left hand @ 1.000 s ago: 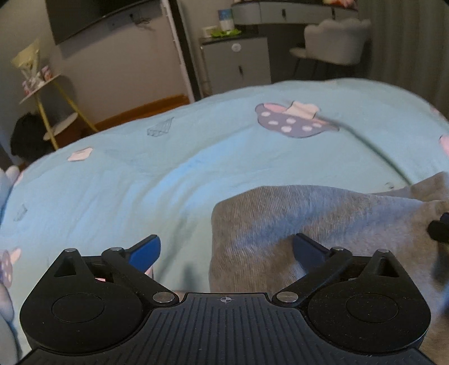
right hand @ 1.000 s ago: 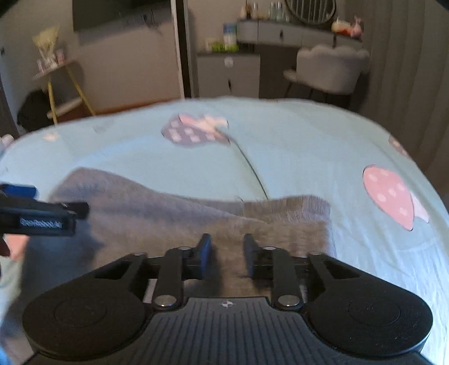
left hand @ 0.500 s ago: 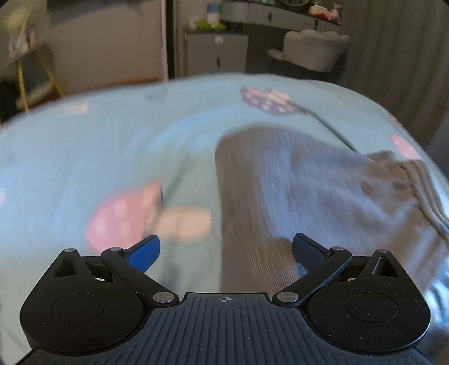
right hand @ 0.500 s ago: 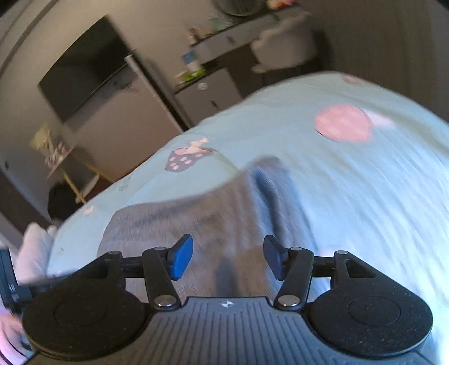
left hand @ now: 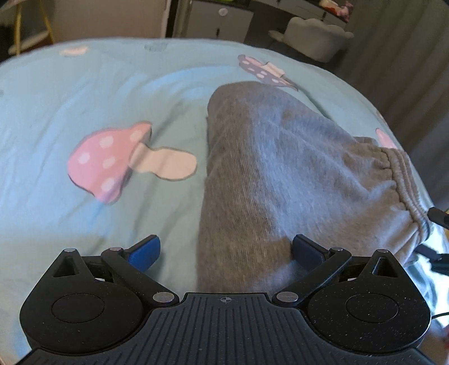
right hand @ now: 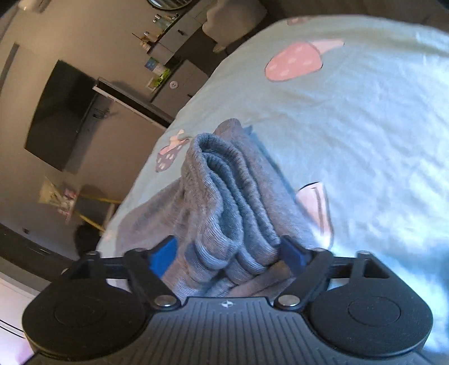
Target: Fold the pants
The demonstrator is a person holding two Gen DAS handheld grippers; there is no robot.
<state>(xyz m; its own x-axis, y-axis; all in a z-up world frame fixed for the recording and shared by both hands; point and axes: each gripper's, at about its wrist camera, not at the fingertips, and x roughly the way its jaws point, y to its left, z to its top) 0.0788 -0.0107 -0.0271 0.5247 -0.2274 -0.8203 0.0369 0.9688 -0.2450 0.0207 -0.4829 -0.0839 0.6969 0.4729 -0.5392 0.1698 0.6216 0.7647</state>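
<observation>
Grey knit pants (left hand: 280, 174) lie folded on the light blue bed sheet (left hand: 56, 118), waistband at the right. My left gripper (left hand: 226, 250) is open, its jaws wide apart over the pants' near left edge; the right finger sits on the fabric, the left over the sheet. In the right wrist view, my right gripper (right hand: 228, 254) is open with the stacked folded edges of the pants (right hand: 224, 207) bunched between its jaws. The fabric touches both pads but the jaws stand wide.
The sheet has pink mushroom prints (left hand: 112, 160). A grey cabinet (left hand: 221, 19) and a padded chair (left hand: 317, 36) stand beyond the bed's far edge. A wall television (right hand: 61, 112) and a yellow-legged stand (right hand: 89, 213) show in the right wrist view.
Both grippers have swung round the pants. The right gripper opened from nearly shut and now has the folded edges between its jaws. The left gripper pulled back and stayed open.
</observation>
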